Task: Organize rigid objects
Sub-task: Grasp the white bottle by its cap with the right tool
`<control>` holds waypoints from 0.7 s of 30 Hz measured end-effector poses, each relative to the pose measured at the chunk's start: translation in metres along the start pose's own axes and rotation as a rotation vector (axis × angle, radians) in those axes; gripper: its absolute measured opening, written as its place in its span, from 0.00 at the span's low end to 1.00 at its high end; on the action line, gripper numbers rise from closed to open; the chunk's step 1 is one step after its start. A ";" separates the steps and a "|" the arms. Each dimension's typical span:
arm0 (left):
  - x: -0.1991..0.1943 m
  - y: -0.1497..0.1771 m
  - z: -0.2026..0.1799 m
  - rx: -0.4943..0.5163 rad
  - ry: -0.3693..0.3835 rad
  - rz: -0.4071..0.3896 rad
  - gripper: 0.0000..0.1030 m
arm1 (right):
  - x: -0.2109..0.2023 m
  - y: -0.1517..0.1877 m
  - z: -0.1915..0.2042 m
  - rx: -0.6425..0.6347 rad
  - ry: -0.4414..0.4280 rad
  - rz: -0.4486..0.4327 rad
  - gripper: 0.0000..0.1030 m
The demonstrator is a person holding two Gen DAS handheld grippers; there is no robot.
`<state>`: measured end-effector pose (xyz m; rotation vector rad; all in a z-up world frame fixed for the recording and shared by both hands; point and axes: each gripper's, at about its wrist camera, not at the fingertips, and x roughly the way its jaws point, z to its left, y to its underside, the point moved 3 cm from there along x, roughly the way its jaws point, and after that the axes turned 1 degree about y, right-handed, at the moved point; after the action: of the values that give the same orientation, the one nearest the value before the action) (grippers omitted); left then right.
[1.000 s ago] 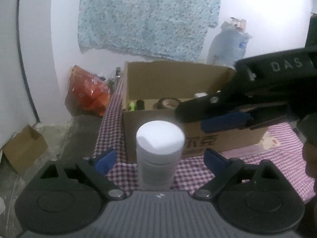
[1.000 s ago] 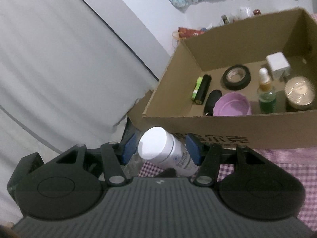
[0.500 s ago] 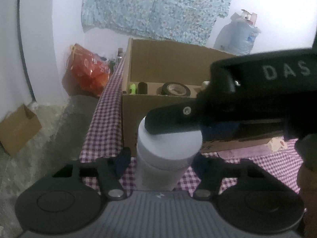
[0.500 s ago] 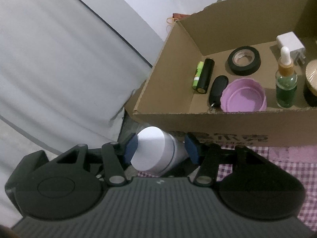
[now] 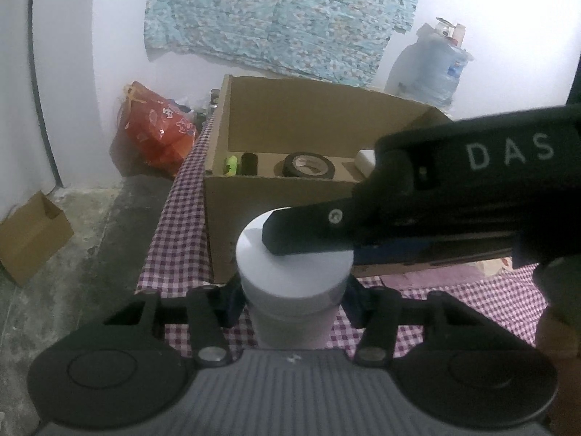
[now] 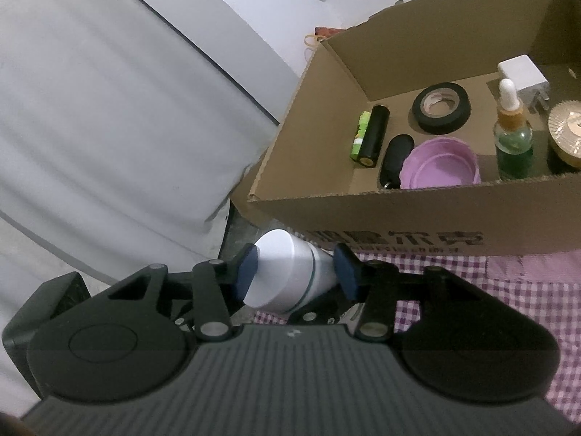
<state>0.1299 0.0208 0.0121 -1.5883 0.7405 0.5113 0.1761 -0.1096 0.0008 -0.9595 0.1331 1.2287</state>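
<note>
The white bottle [image 5: 294, 279] is standing upright on the checked tablecloth [image 5: 181, 218], just in front of the cardboard box [image 5: 283, 116], and both tools are working on it at once. The left gripper [image 5: 292, 305] is closing around the bottle's body, its blue pads [image 5: 357, 307] sitting tight at either side under the wide cap, jaws about halfway in and apparently pressing on the plastic. The right gripper [image 6: 296, 272] is coming in across the top, and its jaws are closing too, with the white cap sitting between the two blue pads [image 6: 247, 270]; the left-hand pad is resting against the cap's rim, while the other pad is standing just off the tapering side, so I cannot tell whether that grip is complete. In the left wrist view one black finger [image 5: 308, 229] of the right gripper is lying across the cap. Behind it all, the box is sitting open-topped on the cloth and holding a fair haul: a roll of black tape [image 6: 441, 107], a black cylinder [image 6: 376, 134] lying beside a green one [image 6: 360, 134], a small black fob [image 6: 395, 156], a purple lid [image 6: 441, 165], a green dropper bottle [image 6: 512, 134] standing upright, a white plug adapter [image 6: 523, 74] and a gold-topped jar [image 6: 566, 134] at the right edge.
</note>
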 end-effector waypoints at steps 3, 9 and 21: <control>0.000 0.000 -0.003 0.003 0.000 0.005 0.53 | -0.002 0.002 -0.002 0.005 0.002 -0.002 0.45; 0.002 0.000 -0.004 0.011 -0.005 0.012 0.53 | -0.003 0.004 -0.006 0.022 -0.001 0.000 0.45; 0.005 0.001 -0.003 0.006 -0.010 0.011 0.53 | 0.002 0.005 -0.007 0.034 -0.009 0.002 0.46</control>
<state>0.1323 0.0168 0.0078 -1.5754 0.7426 0.5244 0.1758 -0.1133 -0.0074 -0.9248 0.1478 1.2287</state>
